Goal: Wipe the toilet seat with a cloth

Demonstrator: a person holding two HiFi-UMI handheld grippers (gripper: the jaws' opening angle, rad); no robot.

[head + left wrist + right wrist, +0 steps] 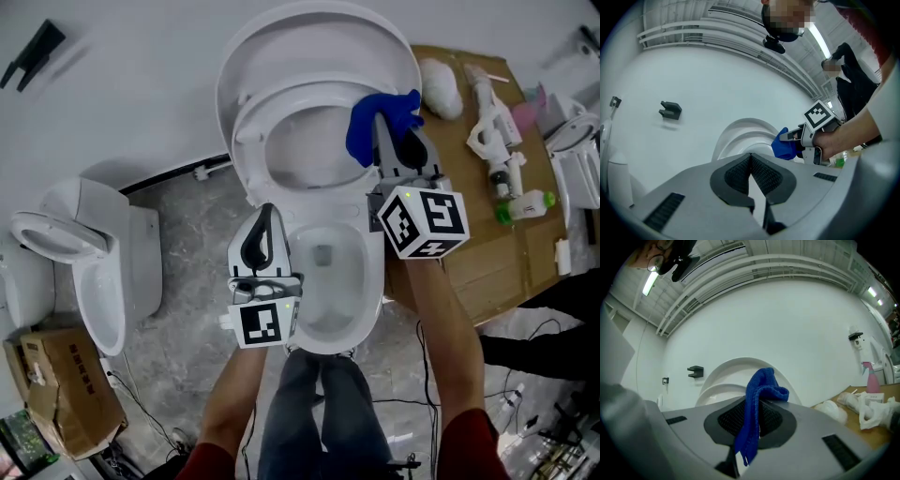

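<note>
When read from the left, nothing for the job at first: spare toilet (94, 281) with a bare bowl, and below it a box (56, 389), contents not to be made out. Next, left gripper (266, 214), jaws pressed together on nothing, just beside the left rim of the middle bowl (323, 323) and well short of the seat. At centre, lid (309, 47) tipped back, seat (253, 131) raised in front of it, bowl below open and bare inside. Right of centre, the cloth (367, 131): blue, pinched between the jaws of the right gripper (392, 139), bunched over the tips and trailing down between the pads. Lies over the seat's right limb as seen from above; actual contact not to be told. From those fingertips, seat straight ahead and a little left, its long axis running away from the person. Right gripper clearly the nearer, so probably a matter of pressing forward onto that limb and following the ring's curve round. Far right, cardboard sheet (487, 262) carrying spray bottles (502, 150), no part in the wipe.
</note>
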